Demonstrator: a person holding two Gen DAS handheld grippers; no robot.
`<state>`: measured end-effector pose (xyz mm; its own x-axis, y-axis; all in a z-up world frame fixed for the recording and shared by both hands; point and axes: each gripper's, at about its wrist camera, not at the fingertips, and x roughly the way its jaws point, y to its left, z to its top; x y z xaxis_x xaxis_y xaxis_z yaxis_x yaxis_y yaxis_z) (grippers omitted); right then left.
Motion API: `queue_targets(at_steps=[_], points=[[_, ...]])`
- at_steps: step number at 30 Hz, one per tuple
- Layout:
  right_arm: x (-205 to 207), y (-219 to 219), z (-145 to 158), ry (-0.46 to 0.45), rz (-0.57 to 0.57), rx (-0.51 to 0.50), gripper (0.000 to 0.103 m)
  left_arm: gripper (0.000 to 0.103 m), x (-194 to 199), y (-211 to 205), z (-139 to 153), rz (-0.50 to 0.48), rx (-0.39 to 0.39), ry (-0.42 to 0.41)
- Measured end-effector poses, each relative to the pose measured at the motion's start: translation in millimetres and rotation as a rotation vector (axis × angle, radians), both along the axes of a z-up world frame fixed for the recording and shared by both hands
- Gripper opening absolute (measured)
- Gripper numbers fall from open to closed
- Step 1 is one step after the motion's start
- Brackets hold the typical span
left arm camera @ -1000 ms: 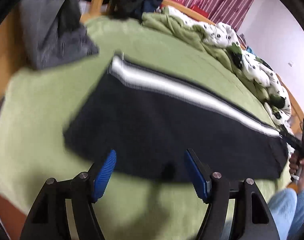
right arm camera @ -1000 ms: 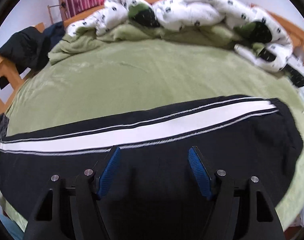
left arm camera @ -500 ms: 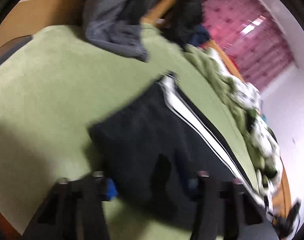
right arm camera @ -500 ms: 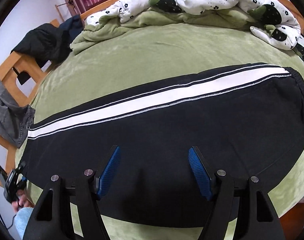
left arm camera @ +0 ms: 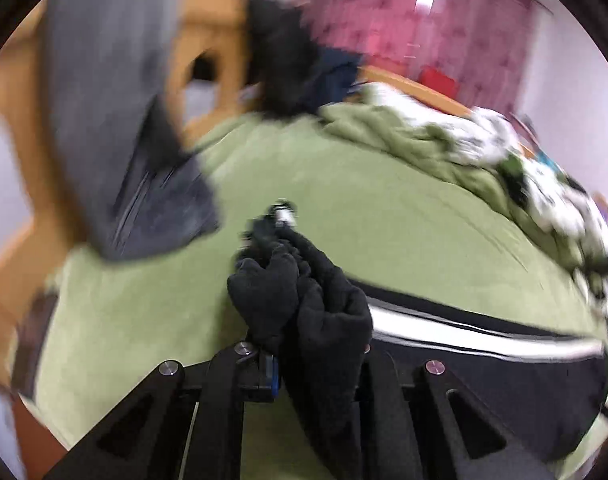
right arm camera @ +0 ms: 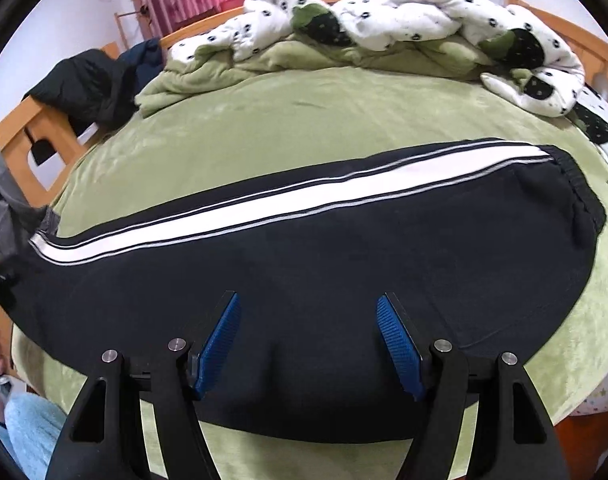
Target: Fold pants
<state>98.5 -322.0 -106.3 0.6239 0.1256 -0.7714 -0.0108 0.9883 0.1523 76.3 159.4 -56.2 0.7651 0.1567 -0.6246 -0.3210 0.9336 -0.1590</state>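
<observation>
Black pants (right arm camera: 344, 264) with a white side stripe (right arm camera: 288, 204) lie flat across the green bed (right arm camera: 304, 120). My right gripper (right arm camera: 308, 340) is open and empty, hovering over the pants' near edge at the middle. My left gripper (left arm camera: 316, 360) is shut on the leg-end of the pants (left arm camera: 304, 300), which is bunched up between the fingers and lifted off the bed; the rest of the pants (left arm camera: 484, 360) trails to the right. The left wrist view is blurred.
A crumpled white and green duvet (right arm camera: 384, 28) lies along the far side of the bed. Dark clothes (right arm camera: 88, 84) hang on the wooden bed frame (right arm camera: 24, 136) at the left, with a grey garment (left arm camera: 116, 128) beside them.
My left gripper has closed on the leg-end of the pants and lifted it off the bed. My right gripper stays open and has pulled back, showing more of the pants.
</observation>
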Motion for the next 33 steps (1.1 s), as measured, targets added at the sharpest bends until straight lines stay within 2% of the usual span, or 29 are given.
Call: queue_targets(at_steps=[3,5,6,9,12,14,16,17,18,20,22,25,27,29,31,33], points=[[-0.8,-24.0,0.7,-0.023,-0.056,-0.014,0.070,0.013,8.9,-66.5,27.7,-0.132,0.087,-0.029],[-4.5,-39.8,3.1,-0.043,-0.090,0.007,0.070,0.013,19.0,-114.1,33.5,-0.215,0.097,-0.032],[-6.3,-47.5,4.2,-0.049,-0.106,0.027,0.070,0.013,26.1,-140.3,31.4,-0.261,0.078,-0.027],[-13.7,-72.5,7.0,-0.077,-0.170,0.071,0.070,0.013,44.0,-207.5,8.5,-0.369,0.005,0.040],[-20.2,-88.8,10.6,-0.096,-0.212,0.084,0.070,0.013,53.5,-280.2,-41.1,-0.506,-0.078,0.119],[-25.1,-96.6,12.3,-0.103,-0.227,0.107,0.070,0.013,49.9,-310.3,-68.0,-0.595,-0.108,0.155],[-28.3,-101.6,12.9,-0.101,-0.233,0.119,0.070,0.013,34.7,-337.9,-96.6,-0.682,-0.150,0.224],[-29.9,-103.7,13.0,-0.100,-0.232,0.120,0.070,0.013,29.2,-342.4,-102.1,-0.686,-0.143,0.234],[-31.3,-103.7,13.1,-0.100,-0.230,0.119,0.070,0.015,22.6,-345.3,-104.5,-0.680,-0.102,0.241],[-33.5,-102.4,14.2,-0.108,-0.218,0.118,0.070,0.026,15.5,-338.7,-98.4,-0.704,-0.069,0.243],[-33.7,-100.2,14.0,-0.115,-0.203,0.129,0.070,0.051,8.2,-315.9,-84.8,-0.690,-0.117,0.231],[-25.7,-88.6,10.5,-0.093,-0.170,0.146,0.070,0.066,-8.7,-273.8,-60.9,-0.663,-0.187,0.168],[-17.2,-76.2,6.3,-0.060,-0.117,0.169,0.070,0.069,-21.4,-249.4,-50.7,-0.612,-0.122,0.131],[-8.2,-61.8,-0.1,-0.016,-0.047,0.203,0.070,0.070,-35.5,-224.1,-46.4,-0.532,-0.014,0.106],[0.9,-44.9,-8.7,0.040,0.005,0.224,0.070,0.070,-41.6,-206.3,-48.0,-0.488,0.033,0.124],[8.3,-31.4,-18.7,0.092,0.029,0.239,0.070,0.070,-46.3,-183.8,-55.3,-0.442,0.038,0.158]])
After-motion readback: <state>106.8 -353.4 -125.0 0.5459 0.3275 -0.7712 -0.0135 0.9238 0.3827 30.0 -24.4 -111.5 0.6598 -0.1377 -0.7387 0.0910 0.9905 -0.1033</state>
